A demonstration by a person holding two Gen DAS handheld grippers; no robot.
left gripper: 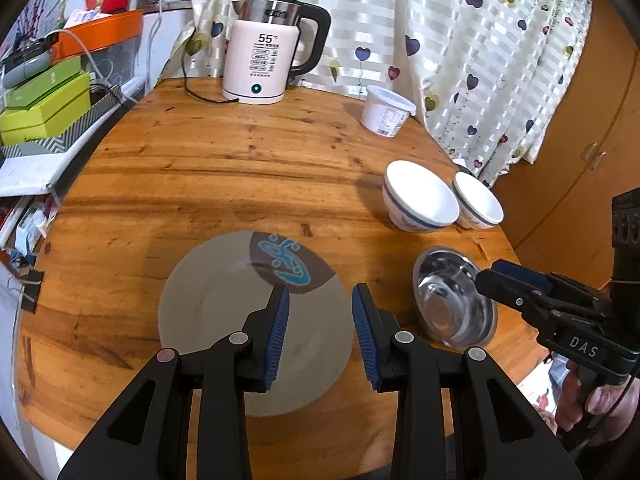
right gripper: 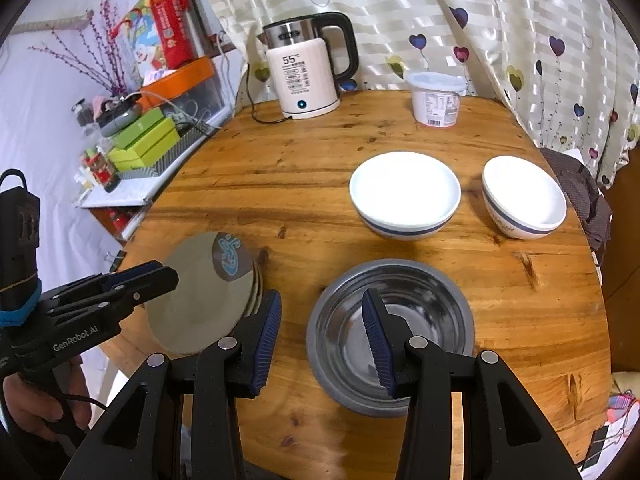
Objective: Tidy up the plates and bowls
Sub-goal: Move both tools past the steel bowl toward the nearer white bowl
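Observation:
A stack of grey plates [left gripper: 224, 312] with a brown patch and blue motif lies on the round wooden table [left gripper: 200, 168]; it also shows in the right wrist view [right gripper: 200, 300]. My left gripper [left gripper: 320, 312] is open and empty, above the stack's right part. A steel bowl [right gripper: 396, 328] sits to the plates' right, also in the left wrist view [left gripper: 452, 304]. My right gripper [right gripper: 320, 320] is open and empty, over the steel bowl's left rim. Two white bowls with blue bands [right gripper: 404, 196] [right gripper: 524, 200] stand behind it.
An electric kettle [right gripper: 308, 68] with its cord and a white tub [right gripper: 436, 98] stand at the table's back. Shelves with green boxes [right gripper: 144, 140] are at the left. A curtain [right gripper: 440, 12] hangs behind. A wooden cabinet [left gripper: 580, 140] is at the right.

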